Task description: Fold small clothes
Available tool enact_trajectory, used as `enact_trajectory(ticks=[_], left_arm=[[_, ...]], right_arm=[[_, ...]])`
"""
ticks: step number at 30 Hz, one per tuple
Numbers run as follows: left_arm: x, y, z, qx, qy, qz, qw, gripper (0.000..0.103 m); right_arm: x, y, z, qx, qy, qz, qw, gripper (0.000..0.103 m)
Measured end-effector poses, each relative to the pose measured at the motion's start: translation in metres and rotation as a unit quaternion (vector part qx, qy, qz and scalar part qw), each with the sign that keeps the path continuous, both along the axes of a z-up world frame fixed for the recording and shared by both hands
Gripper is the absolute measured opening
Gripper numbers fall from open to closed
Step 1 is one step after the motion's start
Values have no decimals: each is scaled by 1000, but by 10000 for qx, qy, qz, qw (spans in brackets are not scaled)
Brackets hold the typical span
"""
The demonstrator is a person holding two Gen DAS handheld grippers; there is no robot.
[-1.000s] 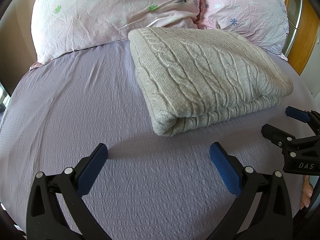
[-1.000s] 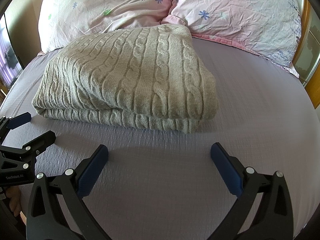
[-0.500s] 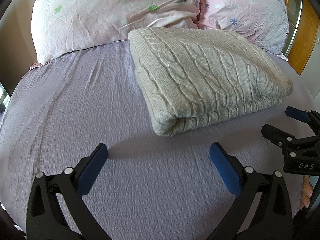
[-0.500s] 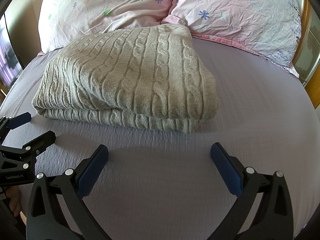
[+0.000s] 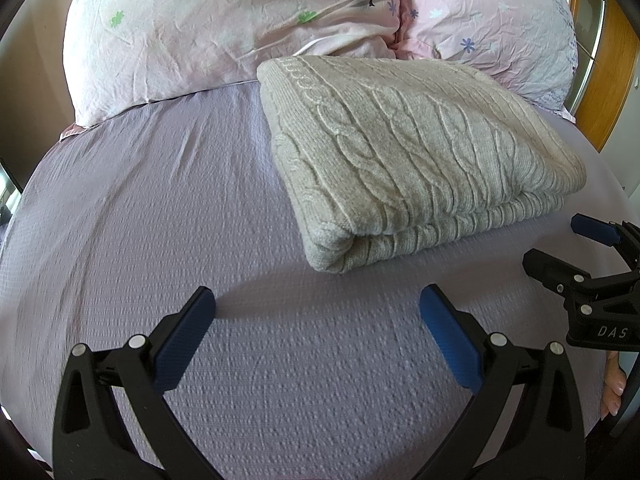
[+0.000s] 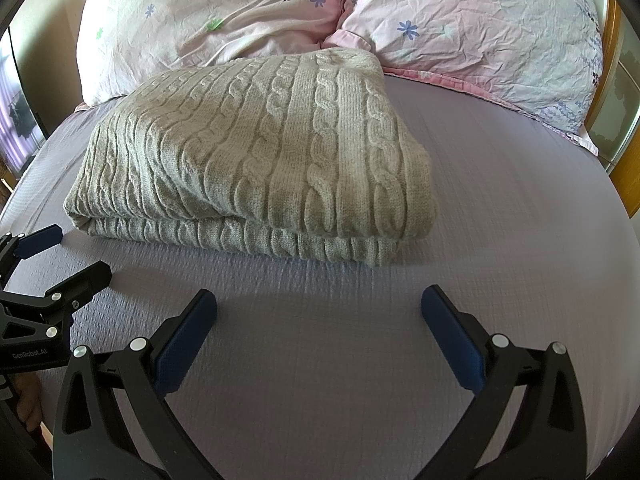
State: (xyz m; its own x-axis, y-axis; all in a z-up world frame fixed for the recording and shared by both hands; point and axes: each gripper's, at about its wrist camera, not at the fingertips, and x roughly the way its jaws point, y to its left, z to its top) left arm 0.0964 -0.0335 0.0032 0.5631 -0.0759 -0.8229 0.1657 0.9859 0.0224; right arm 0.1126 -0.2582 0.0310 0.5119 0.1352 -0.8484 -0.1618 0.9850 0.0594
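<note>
A beige cable-knit sweater (image 5: 420, 160) lies folded in a neat rectangle on the lilac bed sheet (image 5: 160, 220); it also shows in the right wrist view (image 6: 260, 160). My left gripper (image 5: 318, 312) is open and empty, hovering over the sheet in front of the sweater's left corner. My right gripper (image 6: 320, 308) is open and empty, in front of the sweater's near edge. The right gripper shows at the right edge of the left wrist view (image 5: 568, 248). The left gripper shows at the left edge of the right wrist view (image 6: 60, 252).
Two pink floral pillows (image 5: 224, 32) (image 6: 480, 28) lean at the head of the bed behind the sweater. A wooden bed frame (image 5: 612, 64) runs along the right side. Bare sheet (image 6: 520, 200) lies to the right of the sweater.
</note>
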Motion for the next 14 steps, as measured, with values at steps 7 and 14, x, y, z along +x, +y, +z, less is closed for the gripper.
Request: enact_trajectory(ticks=[7,14], left_arm=[[0,0,0,0,-3,-1,10000,101],[0,0,0,1,-4,-2,10000,101]], right_arm=[[1,0,0,0,0,-2,10000,102],[1,1,0,0,0,-4,10000,102]])
